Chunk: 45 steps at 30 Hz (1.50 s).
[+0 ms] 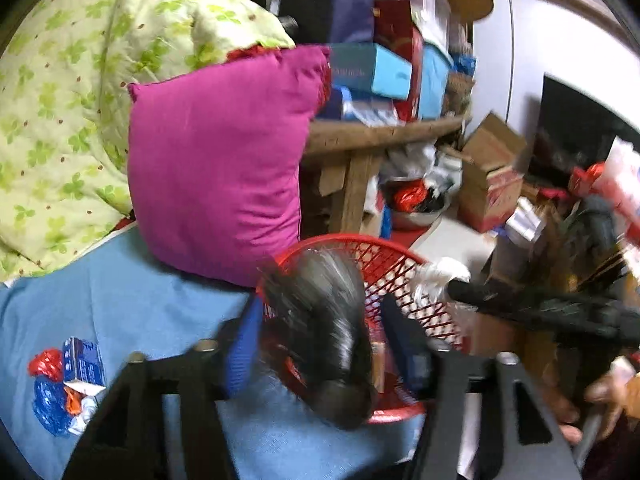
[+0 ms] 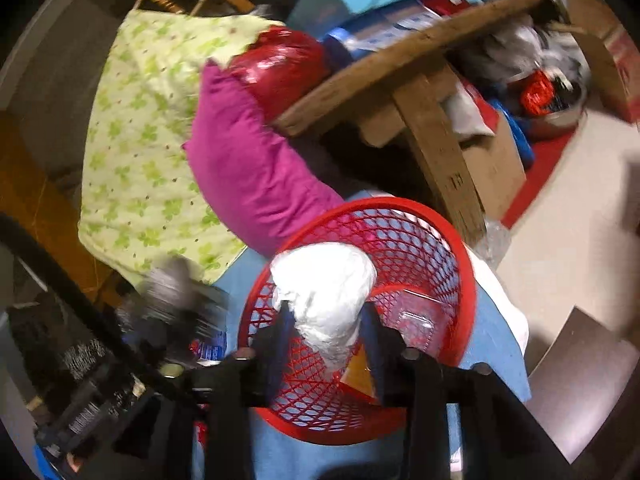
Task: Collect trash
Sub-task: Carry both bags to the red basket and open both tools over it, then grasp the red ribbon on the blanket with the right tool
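A red mesh basket [image 1: 394, 268] [image 2: 466, 280] sits on a blue sheet. My left gripper [image 1: 320, 332] is shut on a crumpled black bag [image 1: 320, 320] and holds it over the basket's rim. My right gripper [image 2: 328, 328] is shut on a white crumpled wad [image 2: 324, 284] right above the basket's mouth; it shows in the left wrist view [image 1: 438, 276] too. A small pile of trash, with a blue carton [image 1: 82, 362] and red and blue wrappers [image 1: 50, 396], lies on the sheet at the lower left.
A magenta pillow [image 1: 216, 168] [image 2: 256, 176] and a green-patterned quilt [image 1: 68, 92] lie behind the basket. A wooden table [image 1: 376, 136] [image 2: 420, 80] piled with boxes stands beyond. Cardboard boxes [image 1: 488, 176] and a metal bowl [image 1: 416, 216] crowd the floor.
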Available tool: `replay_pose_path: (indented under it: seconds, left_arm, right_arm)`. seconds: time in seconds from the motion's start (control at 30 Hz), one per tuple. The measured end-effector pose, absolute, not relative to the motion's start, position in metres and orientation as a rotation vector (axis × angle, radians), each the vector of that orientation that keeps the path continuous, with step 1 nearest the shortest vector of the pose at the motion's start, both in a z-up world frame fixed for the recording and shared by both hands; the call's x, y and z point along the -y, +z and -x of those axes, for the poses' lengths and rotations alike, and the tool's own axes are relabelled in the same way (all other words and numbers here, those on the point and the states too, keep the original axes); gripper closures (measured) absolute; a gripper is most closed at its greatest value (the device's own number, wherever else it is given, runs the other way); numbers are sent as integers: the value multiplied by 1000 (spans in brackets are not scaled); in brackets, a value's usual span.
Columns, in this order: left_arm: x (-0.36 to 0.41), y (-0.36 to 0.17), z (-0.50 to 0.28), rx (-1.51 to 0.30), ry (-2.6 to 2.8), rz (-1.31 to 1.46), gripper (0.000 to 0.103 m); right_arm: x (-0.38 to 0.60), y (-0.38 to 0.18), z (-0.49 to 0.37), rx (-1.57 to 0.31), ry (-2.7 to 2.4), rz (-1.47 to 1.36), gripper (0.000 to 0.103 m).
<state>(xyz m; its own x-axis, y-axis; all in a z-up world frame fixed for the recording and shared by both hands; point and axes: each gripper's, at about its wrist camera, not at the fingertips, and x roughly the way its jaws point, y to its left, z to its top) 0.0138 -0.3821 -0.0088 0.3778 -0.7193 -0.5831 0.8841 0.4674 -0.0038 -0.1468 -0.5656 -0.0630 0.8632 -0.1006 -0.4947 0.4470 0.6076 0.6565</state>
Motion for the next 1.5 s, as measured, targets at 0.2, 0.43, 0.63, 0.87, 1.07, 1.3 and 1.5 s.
replay_pose_path:
  seconds: [0.2, 0.43, 0.63, 0.87, 1.07, 1.3, 1.5]
  left_arm:
    - [368, -10, -21, -542, -1007, -326, 31]
    - [252, -2, -46, -445, -778, -301, 28]
    - [111, -21, -83, -484, -467, -228, 26]
    - [10, -58, -113, -568, -226, -118, 26]
    - [-1, -85, -129, -576, -206, -129, 26]
    - [2, -109, -149, -630, -214, -146, 26]
    - [12, -113, -174, -650, -250, -135, 26]
  right_arm:
    - [574, -60, 165, -331, -331, -879, 25]
    - [539, -27, 167, -226, -258, -764, 25]
    - [476, 0, 125, -254, -115, -649, 25]
    - [389, -20, 39, -496, 67, -581, 25]
    - [332, -75, -31, -731, 168, -568, 25]
    - [274, -129, -96, -949, 205, -409, 25]
    - [242, -155, -131, -1039, 240, -369, 25]
